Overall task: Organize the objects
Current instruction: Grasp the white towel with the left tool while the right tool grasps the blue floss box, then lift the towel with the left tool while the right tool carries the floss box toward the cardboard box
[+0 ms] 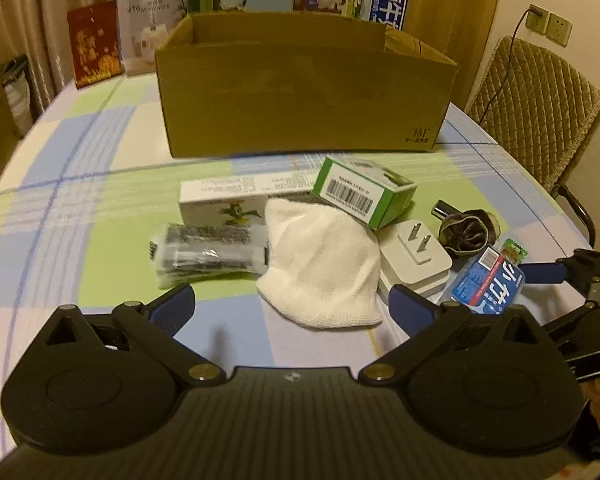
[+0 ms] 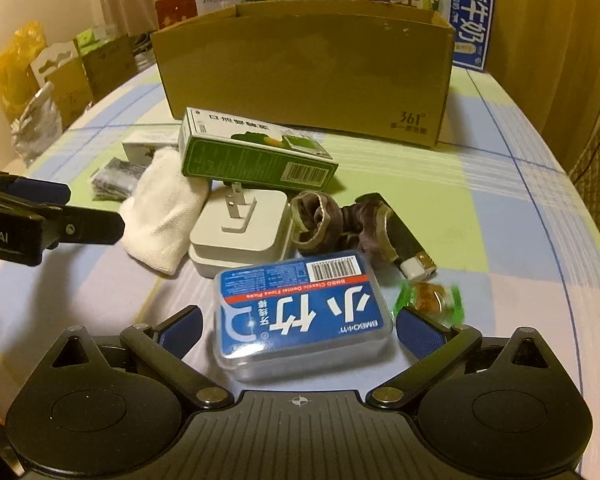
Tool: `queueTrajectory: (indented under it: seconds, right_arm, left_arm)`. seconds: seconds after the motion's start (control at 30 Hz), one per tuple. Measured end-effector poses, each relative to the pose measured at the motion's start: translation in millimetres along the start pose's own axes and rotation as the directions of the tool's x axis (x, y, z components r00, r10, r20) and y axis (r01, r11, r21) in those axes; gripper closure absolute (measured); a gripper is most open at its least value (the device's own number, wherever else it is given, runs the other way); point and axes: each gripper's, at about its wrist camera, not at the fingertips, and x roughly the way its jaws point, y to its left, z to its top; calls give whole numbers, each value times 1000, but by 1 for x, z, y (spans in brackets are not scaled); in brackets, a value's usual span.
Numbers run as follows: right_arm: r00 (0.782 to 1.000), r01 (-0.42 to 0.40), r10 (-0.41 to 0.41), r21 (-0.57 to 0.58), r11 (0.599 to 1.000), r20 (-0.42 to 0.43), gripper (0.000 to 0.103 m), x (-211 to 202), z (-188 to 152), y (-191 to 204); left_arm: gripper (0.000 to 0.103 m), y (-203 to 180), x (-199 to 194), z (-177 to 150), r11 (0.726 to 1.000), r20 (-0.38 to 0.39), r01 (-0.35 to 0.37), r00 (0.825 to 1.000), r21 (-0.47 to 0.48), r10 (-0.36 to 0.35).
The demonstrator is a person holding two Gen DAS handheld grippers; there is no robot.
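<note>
Two handheld grippers are hovering over a cluttered checked tablecloth (image 1: pixel 80 152), both with fingers spread wide and gripping nothing. The left gripper (image 1: pixel 292 308) is facing a white cloth (image 1: pixel 320 264), which is lying between its blue pads; the right gripper (image 2: pixel 300 328) is framing a blue floss-pick case (image 2: pixel 304 312) that is sitting just ahead of its fingers. Behind the case a white plug adapter (image 2: pixel 244 232) is resting prongs-up, touching the cloth, and a green carton (image 2: pixel 252 152) is leaning across the pile. A dark scrunchie (image 2: pixel 340 220) is partly covering a black lighter (image 2: pixel 408 248) — only its ends are showing. A green-wrapped sweet (image 2: pixel 432 296) is blurring at the right finger. A long white box (image 1: pixel 228 196) and a plastic-wrapped packet (image 1: pixel 208 252) are lying leftward, their print unreadable. An open cardboard box (image 1: pixel 300 92) is standing behind everything — its inside is hidden.
</note>
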Motion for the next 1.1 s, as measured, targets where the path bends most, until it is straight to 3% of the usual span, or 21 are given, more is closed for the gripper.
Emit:
queueTrajectory:
  seconds: [0.03, 0.1, 0.33, 0.53, 0.73, 0.8, 0.97, 1.1]
  right_arm:
    - [1000, 2, -2, 2, 1000, 1, 4, 1, 0, 0]
    - [1000, -6, 6, 12, 1000, -2, 16, 3, 0, -2]
    - [1000, 23, -23, 17, 1000, 16, 17, -1, 0, -2]
    - [999, 35, -35, 56, 998, 9, 17, -3, 0, -9]
    - [999, 35, -36, 53, 998, 10, 17, -5, 3, -6]
    - [999, 40, -40, 56, 998, 9, 17, -7, 4, -6]
    - [998, 54, -55, 67, 996, 17, 17, -15, 6, -8]
    - [998, 57, -60, 79, 995, 31, 17, -24, 9, -8]
  left_arm:
    - [6, 0, 3, -1, 1000, -6, 9, 1000, 2, -9]
    - [7, 0, 9, -2, 1000, -18, 16, 1000, 23, -16]
    - [15, -10, 22, 2, 995, -13, 41, 999, 89, -40]
    - [31, -18, 37, 8, 988, -24, 49, 999, 146, -46]
    - [31, -25, 51, 12, 982, -44, 38, 999, 186, -30]
    - [38, -27, 54, 11, 980, -55, 26, 998, 198, -16]
    - [65, -26, 47, 13, 984, -73, 25, 997, 174, -12]
    - [71, -23, 38, 13, 988, -82, 11, 997, 153, 1]
